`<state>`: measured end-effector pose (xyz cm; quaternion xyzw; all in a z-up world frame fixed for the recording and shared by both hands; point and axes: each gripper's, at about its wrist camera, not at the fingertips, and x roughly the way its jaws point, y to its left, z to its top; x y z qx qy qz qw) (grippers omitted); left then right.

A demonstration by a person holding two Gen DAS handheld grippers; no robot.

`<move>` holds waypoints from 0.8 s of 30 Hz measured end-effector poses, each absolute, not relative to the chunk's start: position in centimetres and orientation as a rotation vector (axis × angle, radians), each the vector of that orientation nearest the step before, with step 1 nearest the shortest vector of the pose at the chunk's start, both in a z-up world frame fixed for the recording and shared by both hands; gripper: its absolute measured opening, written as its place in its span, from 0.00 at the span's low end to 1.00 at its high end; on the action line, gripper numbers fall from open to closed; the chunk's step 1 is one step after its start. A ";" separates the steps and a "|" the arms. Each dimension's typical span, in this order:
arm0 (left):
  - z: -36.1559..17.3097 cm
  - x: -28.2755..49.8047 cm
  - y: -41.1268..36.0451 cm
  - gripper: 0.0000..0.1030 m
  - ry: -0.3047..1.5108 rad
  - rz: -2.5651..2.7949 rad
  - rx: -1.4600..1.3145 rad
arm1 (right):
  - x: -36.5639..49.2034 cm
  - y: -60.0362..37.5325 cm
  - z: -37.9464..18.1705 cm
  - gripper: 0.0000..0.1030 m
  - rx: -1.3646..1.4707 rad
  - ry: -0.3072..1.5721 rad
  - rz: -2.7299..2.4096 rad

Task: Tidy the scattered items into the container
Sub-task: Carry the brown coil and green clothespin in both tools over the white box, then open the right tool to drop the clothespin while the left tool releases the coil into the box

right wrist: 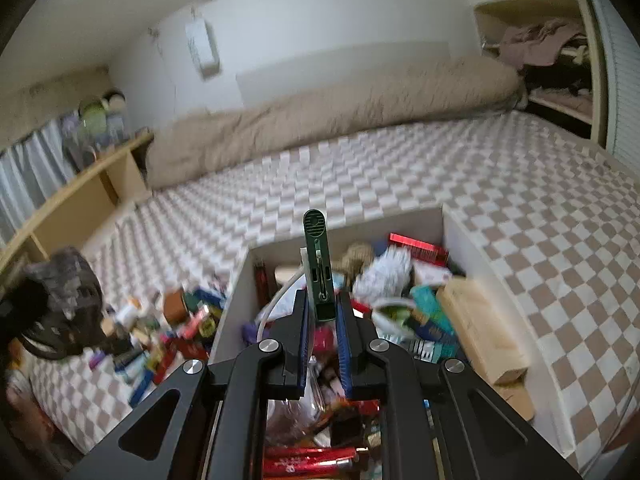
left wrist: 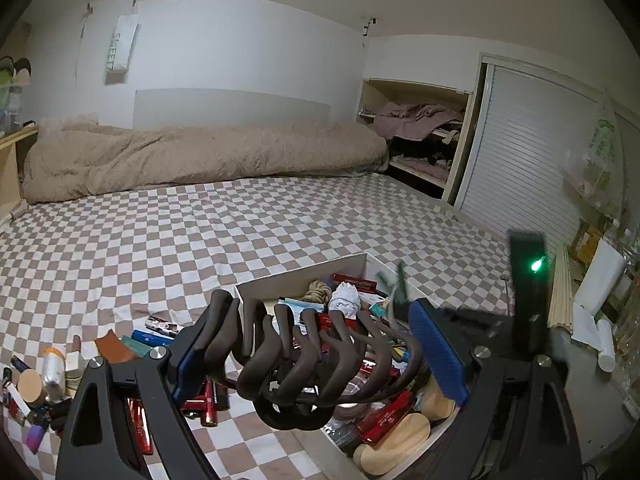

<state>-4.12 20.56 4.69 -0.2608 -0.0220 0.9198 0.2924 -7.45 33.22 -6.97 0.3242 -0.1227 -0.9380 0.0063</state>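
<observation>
1. Two grippers are loaded, and both hang over the white box (right wrist: 456, 236) that sits on the checkered bedspread (left wrist: 200, 232).
2. The right gripper (right wrist: 322, 322) pinches the base of a green clip (right wrist: 318, 264) between its blue pads (right wrist: 344, 344). The clip's long axis runs straight forward along the fingers, its rounded tip pointing at the box's far wall.
3. The box's crowded contents lie directly below and ahead of that clip, so I judge the coming move turns on a short descent, not a sideways reach.
4. The left gripper (left wrist: 320, 352) is spread wide, yet a dark claw hair clip (left wrist: 304, 364) is lodged between its pads; the clip's long axis lies crosswise, pad to pad.
5. That clip sits over the box's near left edge, with the box interior to its right and forward.
6. The loose pile (left wrist: 48, 380) remaining on the bedspread lies to the left of the box, nearer the left gripper.
</observation>
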 end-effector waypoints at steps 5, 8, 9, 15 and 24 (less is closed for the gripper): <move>4.3 -4.6 21.3 0.89 -0.064 2.444 -0.711 | -8.2 32.8 -8.5 0.13 1.131 -0.315 -2.880; 4.3 -5.0 21.3 0.89 -0.070 2.443 -0.718 | -8.4 33.3 -8.9 0.13 1.166 -0.330 -2.860; 4.4 -5.3 21.4 0.89 -0.071 2.443 -0.719 | -8.4 33.3 -9.1 0.13 1.176 -0.333 -2.856; 5.3 -7.3 21.6 0.89 -0.104 2.444 -0.727 | -8.5 33.5 -9.5 0.13 1.202 -0.342 -2.830; 4.4 -10.4 23.3 0.89 -0.112 2.444 -0.804 | -8.9 34.1 -10.8 0.13 1.265 -0.389 -2.783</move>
